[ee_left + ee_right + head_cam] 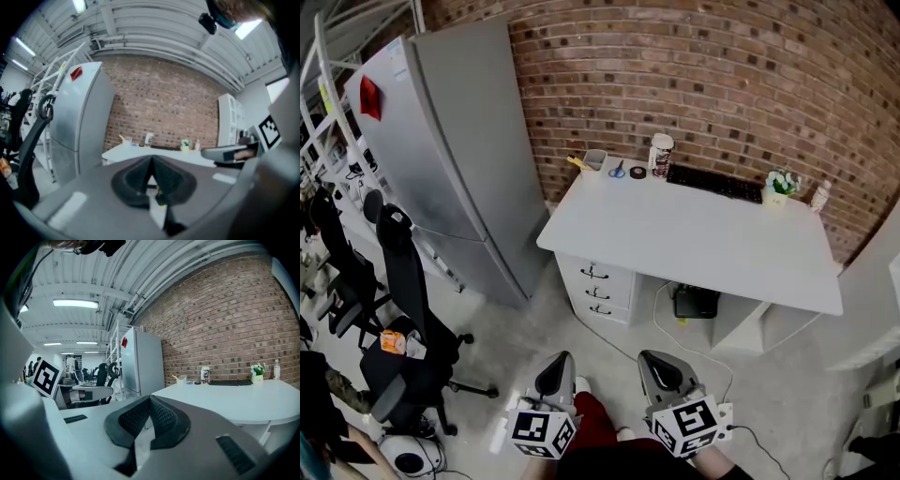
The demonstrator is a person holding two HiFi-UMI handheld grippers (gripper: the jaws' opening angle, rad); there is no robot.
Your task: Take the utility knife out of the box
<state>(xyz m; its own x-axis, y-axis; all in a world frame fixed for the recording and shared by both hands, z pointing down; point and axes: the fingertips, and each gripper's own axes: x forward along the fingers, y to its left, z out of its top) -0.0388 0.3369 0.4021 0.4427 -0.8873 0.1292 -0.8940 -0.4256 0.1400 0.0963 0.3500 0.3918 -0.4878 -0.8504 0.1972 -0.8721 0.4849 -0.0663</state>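
A small grey box (594, 159) stands at the back left corner of the white desk (694, 239), with a yellow handle (577, 163) sticking out of it; whether that is the utility knife I cannot tell. The same box shows small and far in the left gripper view (126, 139) and the right gripper view (180, 378). My left gripper (555, 370) and right gripper (660, 367) are held low at the bottom of the head view, over the floor and well short of the desk. Both are shut with nothing between the pads (151, 161) (150, 401).
Scissors (617, 170), a tape roll (637, 172), a tall cup (661, 155), a keyboard (712, 183), a potted plant (780, 185) and a bottle (818, 195) line the desk's back edge. A grey fridge (459, 141) stands left, an office chair (403, 309) nearer. Drawers (598, 286) sit under the desk.
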